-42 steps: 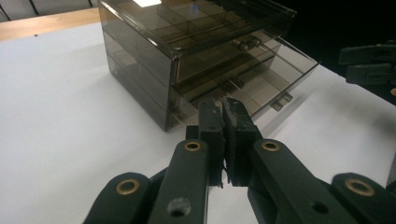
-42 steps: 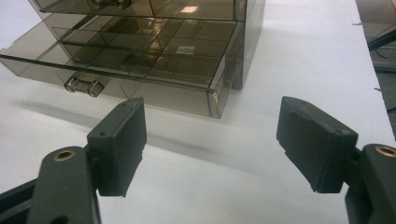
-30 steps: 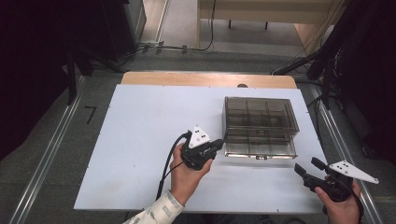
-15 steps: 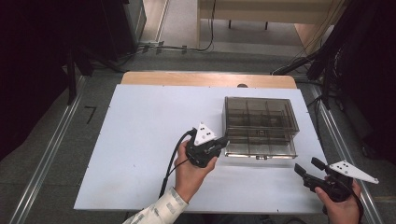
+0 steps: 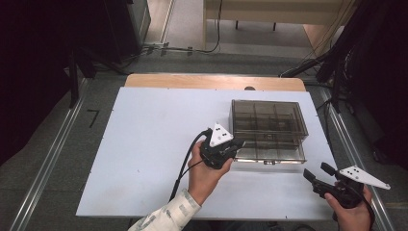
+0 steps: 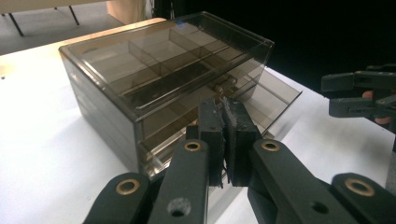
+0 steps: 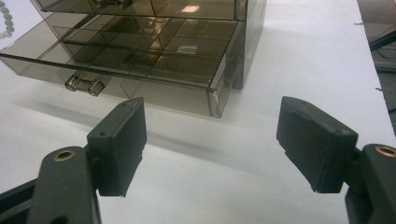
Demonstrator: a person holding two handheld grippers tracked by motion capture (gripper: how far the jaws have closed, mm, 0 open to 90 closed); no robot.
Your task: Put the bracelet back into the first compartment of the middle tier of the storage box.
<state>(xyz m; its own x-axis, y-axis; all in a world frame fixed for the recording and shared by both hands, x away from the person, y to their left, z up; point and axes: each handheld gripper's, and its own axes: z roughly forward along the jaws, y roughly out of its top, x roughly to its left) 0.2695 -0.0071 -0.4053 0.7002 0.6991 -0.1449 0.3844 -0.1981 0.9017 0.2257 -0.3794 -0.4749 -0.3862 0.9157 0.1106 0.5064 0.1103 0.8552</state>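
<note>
Right hand: at the near right corner of the worktop [image 5: 144, 144], gripping the right gripper [image 5: 321, 174] from below, wrist low, tool aimed left and away toward the box.
Right fingers: spread wide with nothing between them; in the right gripper view the two black pads [image 7: 119, 144] stand well apart over bare white surface.
Left hand: comes in from the near edge in a patterned sleeve [image 5: 168, 216], forearm angled up and right, palm wrapped around the left gripper [image 5: 236, 144], whose grey three-cornered plate faces up.
Left fingers: pressed together; the left gripper view shows the pads [image 6: 212, 135] closed face to face, with no object visible between them.
Left gripper position: tips at the near left corner of the drawer box [image 5: 267, 127], just in front of its drawers; contact cannot be confirmed.
Drawer box: smoked clear plastic, upright on the right half of the worktop, well clear of the right gripper.
Lower drawer [image 7: 140, 51]: pulled partly out toward the person, divided into compartments, a small metal handle [image 7: 84, 85] on its front.
Cable [image 5: 185, 163]: trails from the left gripper back along the forearm.
Beyond: bare wooden edge [image 5: 192, 81] of the table at the far side, then floor and dark stands.
</note>
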